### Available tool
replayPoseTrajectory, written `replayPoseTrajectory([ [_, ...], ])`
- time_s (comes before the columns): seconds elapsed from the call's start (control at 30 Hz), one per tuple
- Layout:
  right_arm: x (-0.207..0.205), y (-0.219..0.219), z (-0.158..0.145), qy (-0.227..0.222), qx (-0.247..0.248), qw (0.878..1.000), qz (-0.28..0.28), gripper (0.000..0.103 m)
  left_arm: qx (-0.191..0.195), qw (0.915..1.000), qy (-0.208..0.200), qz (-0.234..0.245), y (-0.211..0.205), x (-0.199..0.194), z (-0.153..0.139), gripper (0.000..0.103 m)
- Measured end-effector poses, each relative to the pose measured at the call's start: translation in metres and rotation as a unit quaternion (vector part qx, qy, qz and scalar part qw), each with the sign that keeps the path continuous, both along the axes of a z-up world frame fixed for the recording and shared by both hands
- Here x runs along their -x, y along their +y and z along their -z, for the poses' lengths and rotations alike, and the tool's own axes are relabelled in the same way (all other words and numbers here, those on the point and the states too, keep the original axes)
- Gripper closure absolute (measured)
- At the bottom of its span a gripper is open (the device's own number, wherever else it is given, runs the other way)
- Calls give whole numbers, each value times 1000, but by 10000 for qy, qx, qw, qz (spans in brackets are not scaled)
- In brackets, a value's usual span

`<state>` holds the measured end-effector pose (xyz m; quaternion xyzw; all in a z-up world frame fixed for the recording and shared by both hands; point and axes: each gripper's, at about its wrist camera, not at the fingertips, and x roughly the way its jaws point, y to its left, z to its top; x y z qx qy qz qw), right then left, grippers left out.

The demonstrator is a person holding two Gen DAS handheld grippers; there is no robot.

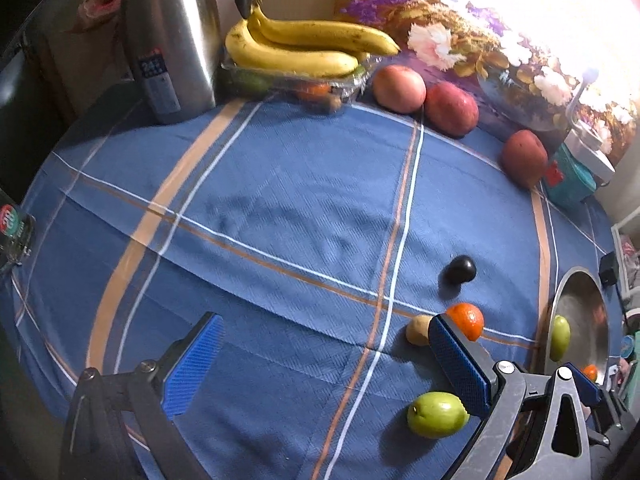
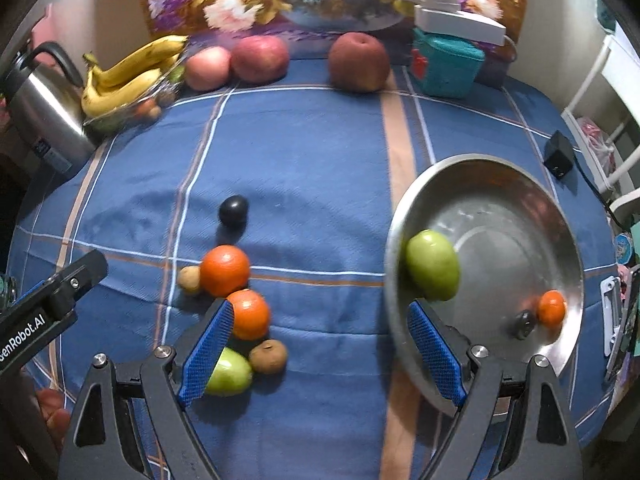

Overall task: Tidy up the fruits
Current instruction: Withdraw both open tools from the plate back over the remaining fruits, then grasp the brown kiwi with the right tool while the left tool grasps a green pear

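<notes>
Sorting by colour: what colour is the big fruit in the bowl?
Green, clearest in the right wrist view.

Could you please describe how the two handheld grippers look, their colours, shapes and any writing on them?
Both grippers, left gripper and right gripper, have dark grey metal linkage arms with triangular cut-outs and silver bolts. Their flat fingers carry blue, textured rectangular pads. In the right wrist view, the left gripper's black body shows white lettering ending "Robot.AI". No cables or sleeves are visible.

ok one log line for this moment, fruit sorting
tongs: left open, right open, both empty | metal bowl: green fruit, small orange | cloth: more fruit loose
</notes>
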<state>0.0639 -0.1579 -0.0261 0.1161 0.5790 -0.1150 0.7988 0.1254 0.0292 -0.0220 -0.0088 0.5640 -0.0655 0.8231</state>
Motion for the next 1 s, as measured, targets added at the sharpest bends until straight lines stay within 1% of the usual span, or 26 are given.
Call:
replayPoseTrajectory([
  [0.23, 0, 6, 14, 209, -133, 9997, 43, 14, 55, 9992, 370, 118, -9, 3, 16, 0],
  [0.3, 1, 5, 18, 285, -188, 9994, 60, 16, 70, 9989, 449, 95, -9, 4, 19, 0],
  [0.37, 2, 5, 22, 354, -258, 9990, 54, 26, 81, 9985, 532, 71, -9, 5, 22, 0],
  [0.5, 3, 8, 28, 451, -338, 9984, 22, 32, 70, 9979, 633, 76, -12, 7, 27, 0],
  [0.57, 3, 10, 31, 493, -413, 9979, 1, 37, 45, 9976, 682, 108, -15, 7, 29, 0],
  [0.73, 3, 16, 37, 575, -547, 9968, -106, 46, 19, 9969, 780, 132, -20, 9, 33, 0],
  [0.83, 2, 20, 41, 633, -579, 9962, -158, 51, 53, 9963, 851, 126, -24, 9, 35, 0],
  [0.9, 0, 21, 42, 624, -628, 9959, -171, 52, 85, 9957, 912, 113, -24, 8, 38, 0],
  [1.0, 1, 22, 43, 609, -733, 9952, -202, 57, 121, 9950, 983, 107, -25, 8, 41, 0],
])
